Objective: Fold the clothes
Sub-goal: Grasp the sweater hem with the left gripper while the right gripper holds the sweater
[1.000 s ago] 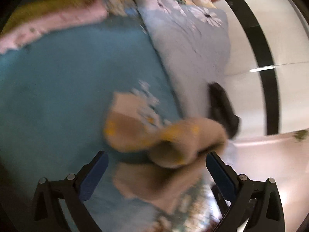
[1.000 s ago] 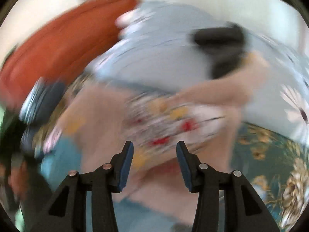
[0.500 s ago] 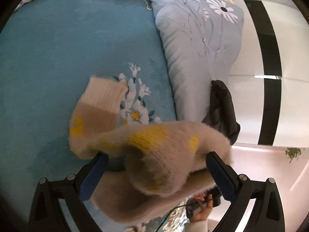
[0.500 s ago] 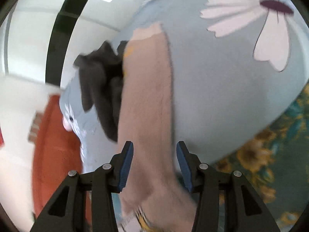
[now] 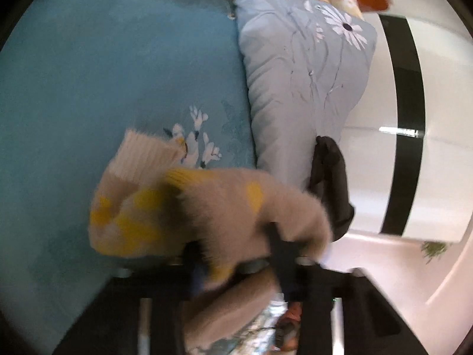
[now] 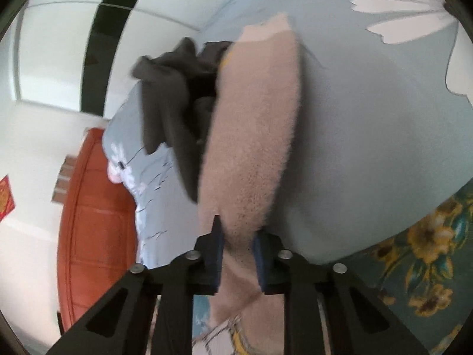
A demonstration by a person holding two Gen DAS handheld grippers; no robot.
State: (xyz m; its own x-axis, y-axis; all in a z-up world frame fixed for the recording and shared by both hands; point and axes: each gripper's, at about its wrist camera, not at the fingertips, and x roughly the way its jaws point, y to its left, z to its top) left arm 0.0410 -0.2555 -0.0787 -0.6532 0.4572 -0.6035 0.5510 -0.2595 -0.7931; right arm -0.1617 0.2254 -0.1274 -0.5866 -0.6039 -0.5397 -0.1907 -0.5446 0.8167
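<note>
Both grippers closing on sweater [image 6: 251,148], left fingers [image 5: 278,248] blurred

A bed with a teal sheet [image 5: 97,68] carries everything. Ahead of the left gripper [image 5: 236,254], a fuzzy beige sweater [image 5: 224,207] lies on it; a grey-blue quilt [image 5: 301,68] lies beyond to the right, a dark garment [image 5: 331,183] beside it.
</note>
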